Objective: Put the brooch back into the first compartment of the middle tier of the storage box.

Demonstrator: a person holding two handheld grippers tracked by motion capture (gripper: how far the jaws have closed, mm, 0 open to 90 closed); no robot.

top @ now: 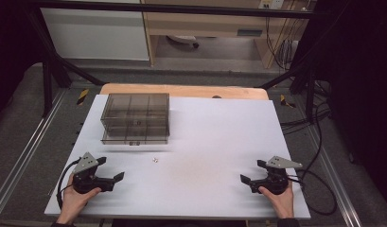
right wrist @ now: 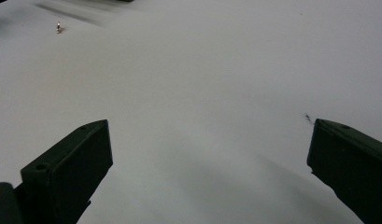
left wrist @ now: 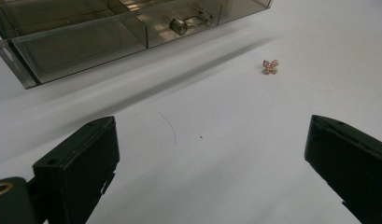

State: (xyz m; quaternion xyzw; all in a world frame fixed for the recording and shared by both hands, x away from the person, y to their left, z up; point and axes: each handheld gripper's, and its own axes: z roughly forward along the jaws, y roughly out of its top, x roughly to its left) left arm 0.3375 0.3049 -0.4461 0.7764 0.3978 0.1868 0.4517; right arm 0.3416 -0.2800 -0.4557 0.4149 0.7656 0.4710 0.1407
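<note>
- While both hands rest at the near edge of the white table, the left gripper sits at the near left with jaws spread wide and nothing between them; the right gripper sits at the near right, jaws likewise apart and empty.
- Small butterfly-shaped charm, pinkish-gold with tiny stones, lies loose on the table; it is ahead of the left gripper, just in front of the drawer box, well apart from the right gripper.
- Smoky transparent drawer box stands at the far left, compartments visible inside; round knobs on its drawer fronts.
- No readable writing or brand marks on any item.
</note>
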